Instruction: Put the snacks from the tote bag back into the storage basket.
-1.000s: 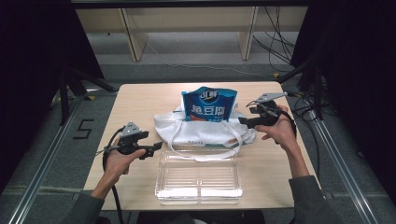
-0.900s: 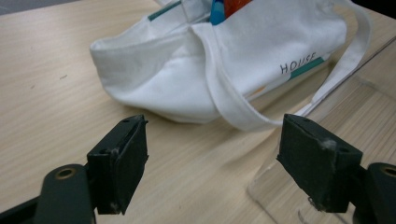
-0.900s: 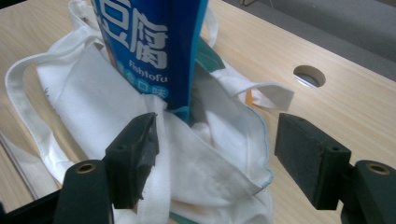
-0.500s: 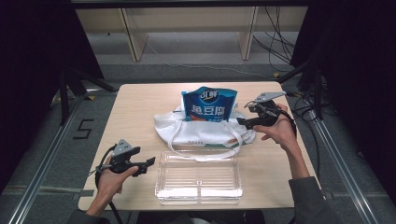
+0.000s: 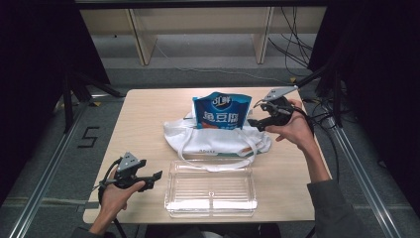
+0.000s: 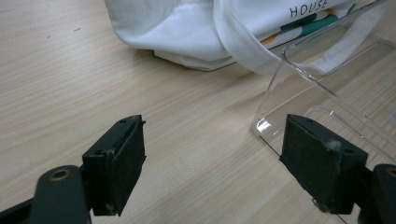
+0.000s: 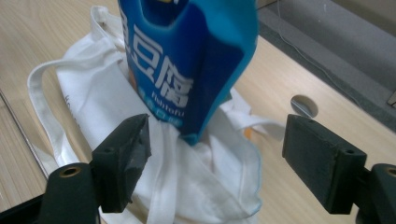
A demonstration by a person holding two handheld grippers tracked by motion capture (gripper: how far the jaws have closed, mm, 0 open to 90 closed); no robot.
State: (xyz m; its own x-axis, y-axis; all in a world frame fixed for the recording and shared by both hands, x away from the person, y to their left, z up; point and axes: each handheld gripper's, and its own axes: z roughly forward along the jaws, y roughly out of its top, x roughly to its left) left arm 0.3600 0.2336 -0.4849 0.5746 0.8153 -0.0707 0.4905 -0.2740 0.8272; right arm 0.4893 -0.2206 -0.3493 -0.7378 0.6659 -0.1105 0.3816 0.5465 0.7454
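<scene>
Blue pouch stands upright, long axis vertical, printed face toward person, lower part inside white tote bag at table centre. Clear tray lies w/ long axis left-right, near edge. Left gripper: jaws apart, empty, beside tray's left end. Right gripper: jaws apart, empty, by pouch's right side.

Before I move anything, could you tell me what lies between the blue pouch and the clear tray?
In the high view, the white tote bag lies between blue pouch and clear tray.
</scene>
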